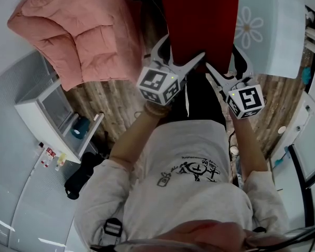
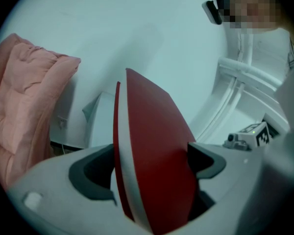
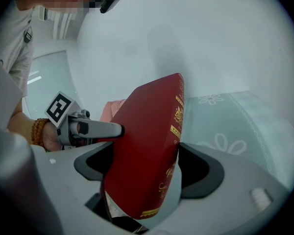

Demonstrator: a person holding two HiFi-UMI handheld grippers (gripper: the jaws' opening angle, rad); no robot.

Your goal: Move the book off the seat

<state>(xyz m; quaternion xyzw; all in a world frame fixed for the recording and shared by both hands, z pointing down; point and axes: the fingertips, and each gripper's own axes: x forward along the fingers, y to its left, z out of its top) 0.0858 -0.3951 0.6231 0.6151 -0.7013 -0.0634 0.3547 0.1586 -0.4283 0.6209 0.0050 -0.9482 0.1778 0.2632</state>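
Observation:
A dark red hardback book [image 1: 199, 20] hangs in the air in front of me, held from both sides. My left gripper [image 1: 184, 49] is shut on its lower left corner and my right gripper [image 1: 227, 62] on its lower right corner. In the left gripper view the book [image 2: 152, 155] stands on edge between the jaws of the left gripper [image 2: 152, 175], with its white page block showing. In the right gripper view the book [image 3: 147, 141] shows a spine with gold lettering, wedged between the pads of the right gripper [image 3: 144, 173]. No seat is in view.
A pink quilt [image 1: 79, 30] lies at the upper left. A pale surface with a flower pattern [image 1: 268, 30] sits at the upper right. A white cabinet [image 1: 47, 109] stands at the left on the wood-look floor [image 1: 110, 104].

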